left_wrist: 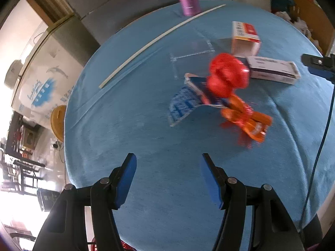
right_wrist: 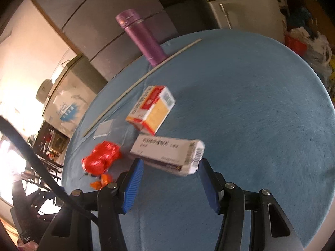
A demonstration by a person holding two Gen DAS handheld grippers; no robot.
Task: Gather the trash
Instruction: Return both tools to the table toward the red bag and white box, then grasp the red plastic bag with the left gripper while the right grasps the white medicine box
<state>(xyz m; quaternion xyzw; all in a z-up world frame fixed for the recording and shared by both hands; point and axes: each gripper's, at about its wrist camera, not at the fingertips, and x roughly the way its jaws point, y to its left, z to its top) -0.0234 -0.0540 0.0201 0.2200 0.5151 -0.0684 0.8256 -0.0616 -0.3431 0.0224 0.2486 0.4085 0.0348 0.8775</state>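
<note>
The long white carton (right_wrist: 169, 153) lies flat on the blue tablecloth (right_wrist: 251, 104), its barcoded end nearest the right gripper (right_wrist: 170, 179), whose jaws stand apart with nothing between them, just short of the box. To my eye that carton is the pick in hand; I'd straddle its narrow width squarely before closing, since it looks light and would skid. Just beside it sit the crumpled red wrapper (left_wrist: 228, 73), an orange wrapper (left_wrist: 247, 119) and the smaller box (left_wrist: 245, 39). The left gripper (left_wrist: 167, 179) hangs open and empty over bare cloth.
</note>
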